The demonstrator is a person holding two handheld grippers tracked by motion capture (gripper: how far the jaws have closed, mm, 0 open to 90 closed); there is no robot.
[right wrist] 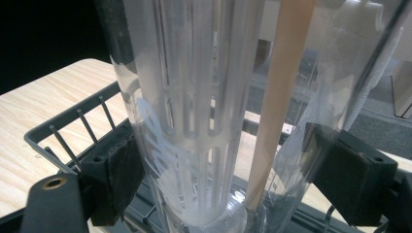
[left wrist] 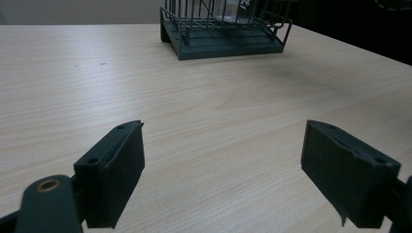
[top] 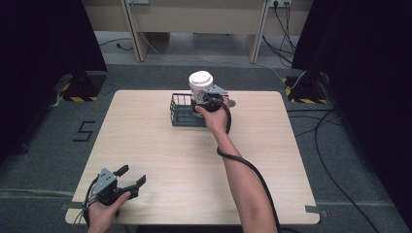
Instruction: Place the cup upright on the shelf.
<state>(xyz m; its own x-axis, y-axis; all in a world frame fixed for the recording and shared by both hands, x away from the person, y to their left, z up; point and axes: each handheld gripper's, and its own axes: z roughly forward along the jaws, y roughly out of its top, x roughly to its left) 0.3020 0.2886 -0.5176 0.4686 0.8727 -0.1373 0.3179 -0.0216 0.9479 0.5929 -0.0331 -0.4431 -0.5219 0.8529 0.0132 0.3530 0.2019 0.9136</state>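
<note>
Clear plastic container (right wrist: pixel 204 111) sits between the right gripper's (right wrist: pixel 221 174) jaws, clamped over the wire basket (top: pixel 182 110); left gripper (top: pixel 130 177) gapes wide, holding nothing.

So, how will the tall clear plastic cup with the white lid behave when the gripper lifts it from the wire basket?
The tall clear plastic cup looks thin-walled, so it may flex under the right gripper. Its smooth surface could slip. Being tall, under its white lid, it probably tips easily in the dark wire basket.
</note>
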